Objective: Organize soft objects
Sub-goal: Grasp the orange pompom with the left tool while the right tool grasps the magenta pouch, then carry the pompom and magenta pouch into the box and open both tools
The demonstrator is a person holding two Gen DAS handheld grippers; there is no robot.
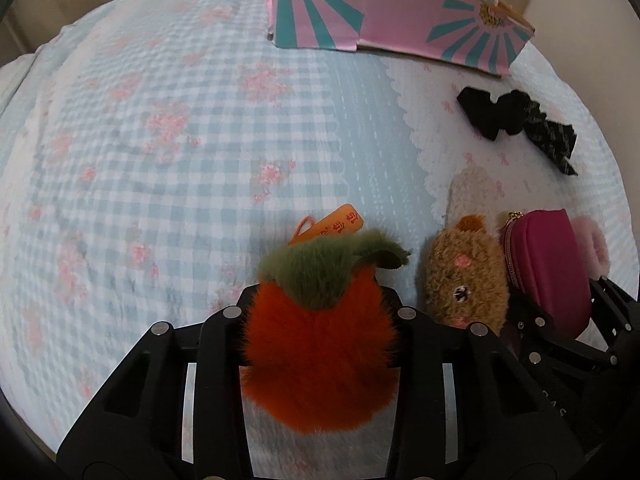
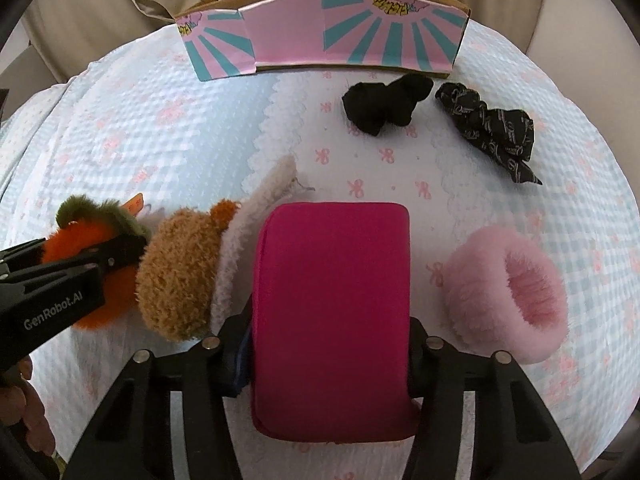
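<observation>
Left tool [image 1: 320, 312]: I have it pinching the orange plush fruit [image 1: 320, 360], at 6 o'clock on the bed.
Right tool [image 2: 332, 340]: pinching the magenta pouch [image 2: 334, 312], also low at 6 o'clock.
Progress: I judge it early; the pink box [image 2: 340, 48] at 12 o'clock shows nothing inside from here.
Left to sort: one brown plush [image 2: 180, 272], one pink fluffy ring [image 2: 508, 296], two black scrunchies [image 2: 384, 106], plus both held pieces.

The orange plush fruit [image 1: 320, 360] is long-furred, the brown toy [image 2: 180, 276] curly fleece, the magenta pouch [image 2: 334, 312] smooth matt fabric, the pink ring [image 2: 508, 292] fluffy, the box [image 2: 324, 44] glossy printed cardboard, the bedspread [image 1: 160, 160] puckered cotton.
</observation>
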